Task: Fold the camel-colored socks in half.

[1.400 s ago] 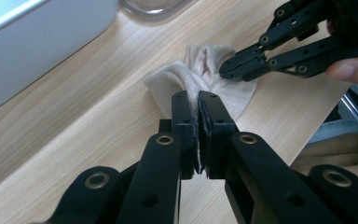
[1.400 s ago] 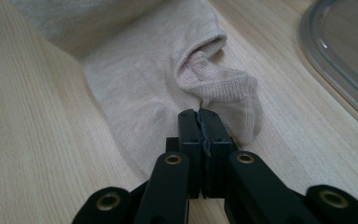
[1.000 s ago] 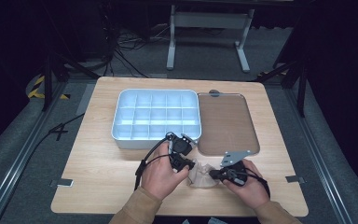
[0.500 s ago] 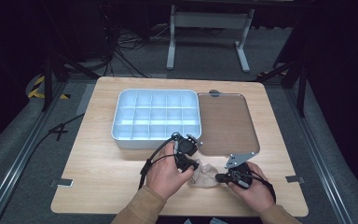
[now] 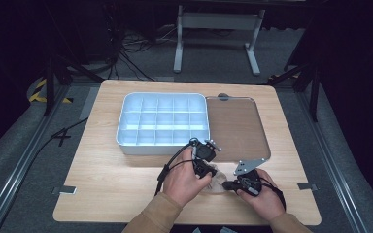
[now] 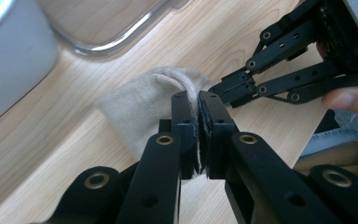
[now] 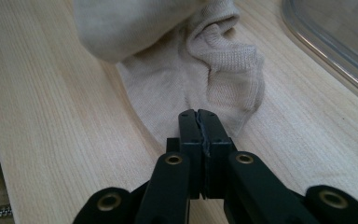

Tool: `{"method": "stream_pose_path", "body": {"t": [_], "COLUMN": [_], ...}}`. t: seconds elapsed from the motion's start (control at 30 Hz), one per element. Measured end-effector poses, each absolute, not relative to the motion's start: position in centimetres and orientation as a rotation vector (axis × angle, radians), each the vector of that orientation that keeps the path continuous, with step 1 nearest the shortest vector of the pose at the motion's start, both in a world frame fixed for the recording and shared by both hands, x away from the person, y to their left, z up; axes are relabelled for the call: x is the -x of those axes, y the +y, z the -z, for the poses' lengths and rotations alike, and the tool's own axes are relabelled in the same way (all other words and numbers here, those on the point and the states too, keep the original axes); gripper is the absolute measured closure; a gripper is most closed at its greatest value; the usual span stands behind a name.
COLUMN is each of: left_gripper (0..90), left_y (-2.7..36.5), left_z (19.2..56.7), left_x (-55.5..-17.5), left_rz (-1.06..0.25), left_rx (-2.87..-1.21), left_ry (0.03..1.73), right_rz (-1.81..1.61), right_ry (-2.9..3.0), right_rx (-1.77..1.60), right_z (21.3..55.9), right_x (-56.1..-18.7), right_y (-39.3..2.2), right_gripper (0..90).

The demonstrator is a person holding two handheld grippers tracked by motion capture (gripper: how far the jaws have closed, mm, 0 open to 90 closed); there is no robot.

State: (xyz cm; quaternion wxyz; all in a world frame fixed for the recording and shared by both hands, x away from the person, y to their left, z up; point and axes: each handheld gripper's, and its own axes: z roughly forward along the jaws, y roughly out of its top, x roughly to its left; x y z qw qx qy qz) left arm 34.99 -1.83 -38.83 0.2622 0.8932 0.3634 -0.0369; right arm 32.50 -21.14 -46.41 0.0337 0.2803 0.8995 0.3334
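L hand-held gripper point(image 6: 199, 135) clamped on beige sock point(image 6: 140, 107); R hand-held gripper point(image 7: 199, 140) pinching sock edge, flat on wood surface point(image 7: 51, 116).

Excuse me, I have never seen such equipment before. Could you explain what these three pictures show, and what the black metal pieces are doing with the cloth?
There is no robot here. A person sits at a wooden table and holds a pair of black tongs in each hand. The wide picture comes from a camera above the table. The two close pictures come from small cameras that ride on the tongs and look along their jaws.

On the table lie a pale divided box, a clear flat lid beside it, and a beige sock near the person.

The left tongs are shut on the sock, and so are the right tongs, which pinch its edge. In the left close picture, the other black tongs at upper right are the right ones, gripping the same sock.
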Motion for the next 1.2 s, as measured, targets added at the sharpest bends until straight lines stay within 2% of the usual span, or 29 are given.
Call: {"method": "stream_pose_path", "body": {"t": [0.33, 0.57, 0.8, 0.97, 1.2], "left_gripper": [85.6, 85.6, 85.7, 85.6, 85.2], "left_y": [-3.4, -4.1, -4.0, -4.3, -3.9], "left_z": [40.7, 40.5, 40.3, 40.6, 41.5], "left_x": [-36.2, -35.8, -35.6, -35.8, -36.5], "left_rz": [0.126, 0.158, 0.197, 0.138, 0.181], "left_rx": [-2.468, -2.491, -2.469, -2.476, -2.426], "left_ry": [0.995, 0.965, 0.949, 0.961, 0.98], "right_rz": [-1.049, -1.05, -1.046, -1.051, -1.056], "right_ry": [2.749, 2.748, 2.751, 2.751, 2.746], "right_rx": [-0.866, -0.868, -0.869, -0.872, -0.869], "right_z": [46.5, 46.5, 46.6, 46.6, 46.5], "right_x": [-32.4, -32.3, -32.3, -32.3, -32.2], "right_y": [-21.4, -21.4, -21.4, -21.4, -21.5], "right_gripper": [89.5, 89.4, 89.5, 89.4, 86.5]}}
